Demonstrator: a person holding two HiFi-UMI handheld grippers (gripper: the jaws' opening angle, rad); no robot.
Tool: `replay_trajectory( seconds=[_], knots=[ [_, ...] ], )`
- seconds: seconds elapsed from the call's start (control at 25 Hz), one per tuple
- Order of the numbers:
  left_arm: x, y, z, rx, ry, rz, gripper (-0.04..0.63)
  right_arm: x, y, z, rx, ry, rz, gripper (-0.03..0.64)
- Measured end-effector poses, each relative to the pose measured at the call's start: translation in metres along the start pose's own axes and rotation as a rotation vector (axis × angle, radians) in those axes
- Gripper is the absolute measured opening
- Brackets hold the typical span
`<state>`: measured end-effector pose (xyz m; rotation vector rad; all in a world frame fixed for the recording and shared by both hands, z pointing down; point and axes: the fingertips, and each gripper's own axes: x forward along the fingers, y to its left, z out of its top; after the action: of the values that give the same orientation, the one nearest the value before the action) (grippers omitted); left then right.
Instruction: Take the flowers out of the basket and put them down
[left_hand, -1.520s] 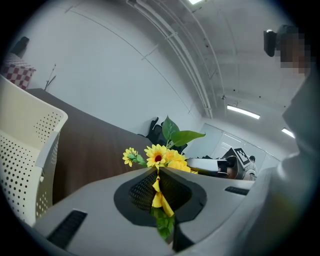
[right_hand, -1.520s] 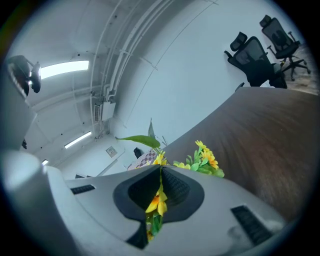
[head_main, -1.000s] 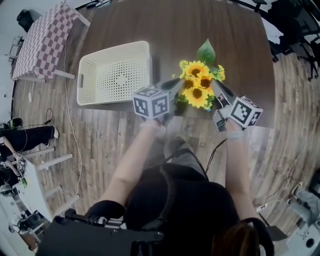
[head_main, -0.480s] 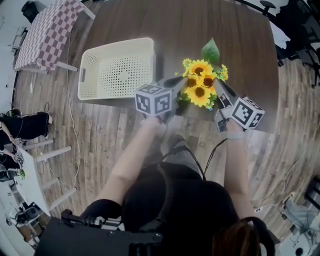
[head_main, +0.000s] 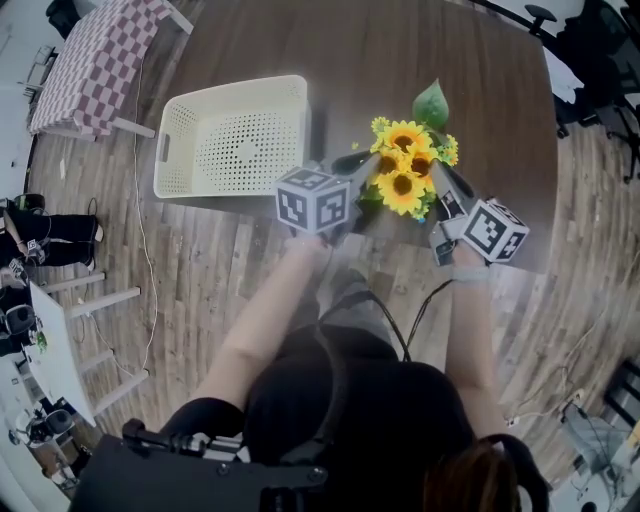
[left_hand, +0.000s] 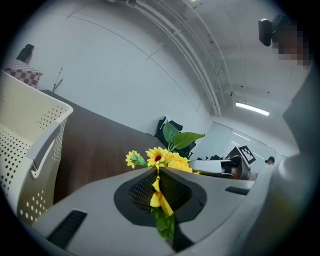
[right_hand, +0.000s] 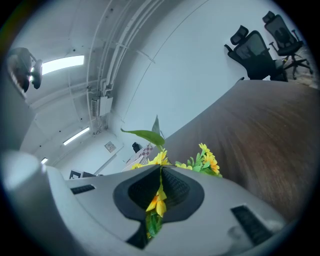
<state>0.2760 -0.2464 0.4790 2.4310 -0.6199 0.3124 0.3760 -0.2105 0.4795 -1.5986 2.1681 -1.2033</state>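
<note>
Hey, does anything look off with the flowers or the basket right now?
One thing: the left gripper and right gripper are each shut on yellow petals and leaves of the flowers, squashing them between the jaws. The basket sits upright on the table and looks intact.

The left gripper (head_main: 360, 180) and right gripper (head_main: 441, 185) flank the flowers (head_main: 404, 172) — beside the cream basket (head_main: 232, 87) on the table (head_main: 480, 90).

readable text: none | labels, brands, numbers, signs: none legible
</note>
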Motion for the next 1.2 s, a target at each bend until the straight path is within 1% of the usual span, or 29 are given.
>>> replay_trajectory(
  seconds=[0.12,0.28,0.6,0.8,1.04,1.2],
  knots=[
    [0.0003,-0.0006,0.0001,0.013,-0.001,0.009,0.011,-0.0005,0.0013,-0.0002,0.002,-0.004,0.013,0.0],
    [0.0007,0.0015,0.0001,0.026,0.0,0.018,0.012,0.001,-0.001,-0.0003,0.006,-0.009,0.009,0.0],
    [0.0036,0.0056,0.0014,0.042,0.007,0.035,0.015,0.0064,-0.001,-0.0019,-0.029,-0.005,0.002,0.0],
    [0.0053,0.0063,0.0007,0.051,0.001,0.052,0.017,0.0071,-0.0029,-0.0038,-0.028,-0.008,0.001,0.0],
    [0.0058,0.0074,0.0016,0.071,0.004,0.06,0.026,0.0075,-0.0049,-0.0037,-0.047,-0.017,-0.013,0.003],
    [0.0068,0.0087,0.0031,0.085,0.009,0.065,0.044,0.0085,-0.0066,-0.0021,-0.06,-0.026,-0.029,0.008]
  ],
)
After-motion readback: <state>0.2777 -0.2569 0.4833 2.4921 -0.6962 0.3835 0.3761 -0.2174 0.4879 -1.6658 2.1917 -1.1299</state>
